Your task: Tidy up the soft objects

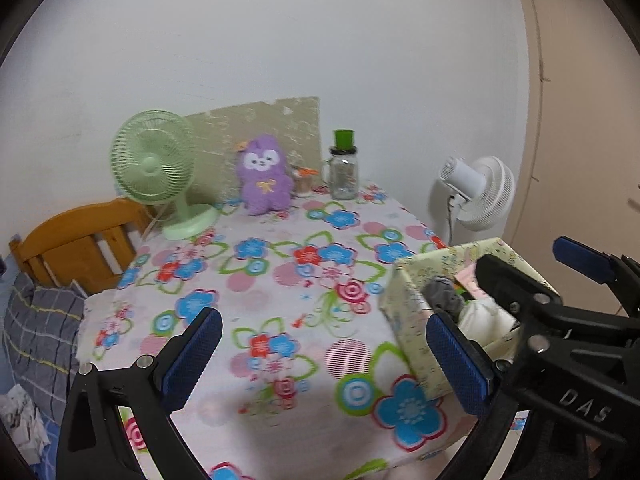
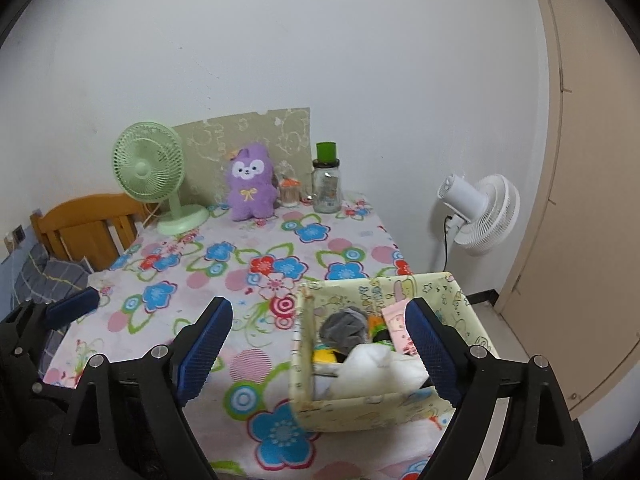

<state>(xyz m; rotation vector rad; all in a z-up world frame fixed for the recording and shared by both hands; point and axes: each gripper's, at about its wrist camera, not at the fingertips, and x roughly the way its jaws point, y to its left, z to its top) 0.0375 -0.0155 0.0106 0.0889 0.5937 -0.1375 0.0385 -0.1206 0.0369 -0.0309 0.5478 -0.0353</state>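
A pale yellow fabric box (image 2: 360, 404) stands at the table's near right corner, also in the left wrist view (image 1: 416, 344). It holds a grey soft item (image 2: 344, 326), white cloth (image 2: 384, 368), a yellow-and-green item and a pink card. A purple plush toy (image 2: 249, 182) sits upright at the back of the table, also in the left wrist view (image 1: 264, 180). My left gripper (image 1: 324, 364) is open and empty above the table's front. My right gripper (image 2: 320, 356) is open and empty, its right finger over the box. It also shows at the right of the left wrist view (image 1: 532, 268).
The table has a flowered cloth (image 2: 240, 272). At the back stand a green desk fan (image 2: 150, 176), a glass jar with a green lid (image 2: 326, 184) and a small cup (image 2: 290, 192). A white fan (image 2: 480, 212) stands right of the table. A wooden bed frame (image 2: 88, 228) is left.
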